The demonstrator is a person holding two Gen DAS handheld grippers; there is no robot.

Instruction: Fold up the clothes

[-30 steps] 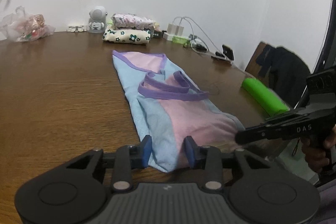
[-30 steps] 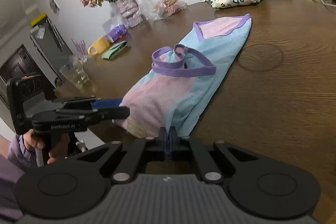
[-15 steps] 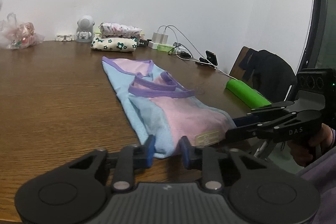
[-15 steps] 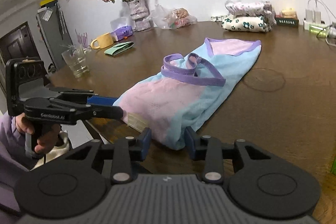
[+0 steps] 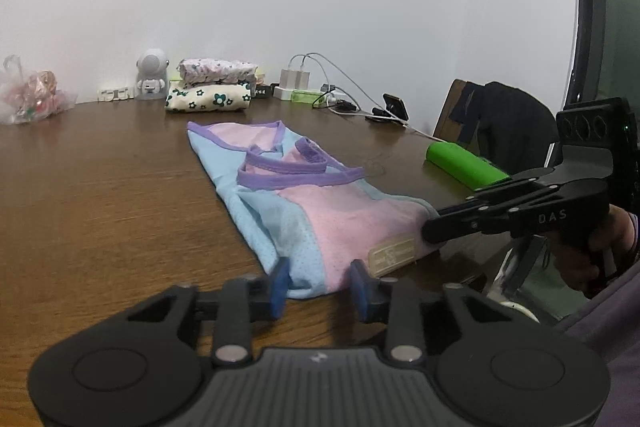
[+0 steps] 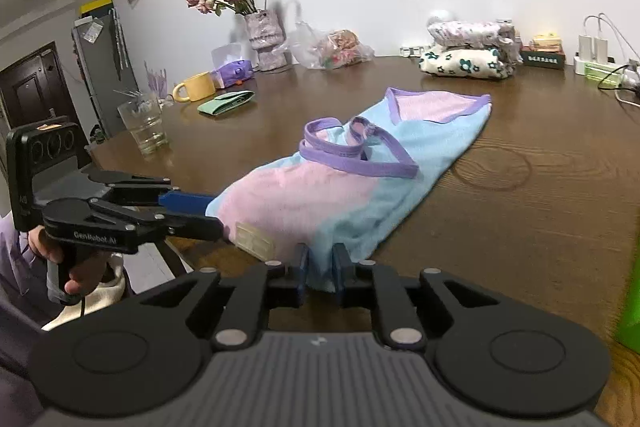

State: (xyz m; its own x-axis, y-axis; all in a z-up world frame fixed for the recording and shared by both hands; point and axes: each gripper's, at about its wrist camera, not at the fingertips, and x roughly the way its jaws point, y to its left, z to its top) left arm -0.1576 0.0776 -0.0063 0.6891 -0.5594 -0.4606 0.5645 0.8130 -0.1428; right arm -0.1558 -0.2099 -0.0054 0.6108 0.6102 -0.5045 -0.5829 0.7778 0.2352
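A garment (image 5: 304,203) of pale blue and pink mesh, trimmed with purple binding, is laid lengthwise on a brown wooden table (image 5: 100,211), its hem at the near edge and its purple straps looped over the middle. A cream rectangular label (image 5: 394,253) is seen on the pink panel by the hem.

The left gripper (image 5: 320,283) is set at the blue corner of the hem; its jaws have just been closing, the cloth lies between the blue pads (image 5: 279,281), and gaps still show at the sides, so a grip is not confirmed. The right gripper (image 6: 320,267) is placed at the other hem corner; its jaws have just been closing too, and a fold of blue cloth is pinched between its narrow-set pads (image 6: 340,265). In each view the other gripper is seen at the side of the hem, held by a hand (image 6: 52,255).

The fabric is thin, dotted with fine holes, and softly wrinkled. Folded floral clothes (image 6: 466,57) are stacked by the far wall, well apart from the garment.
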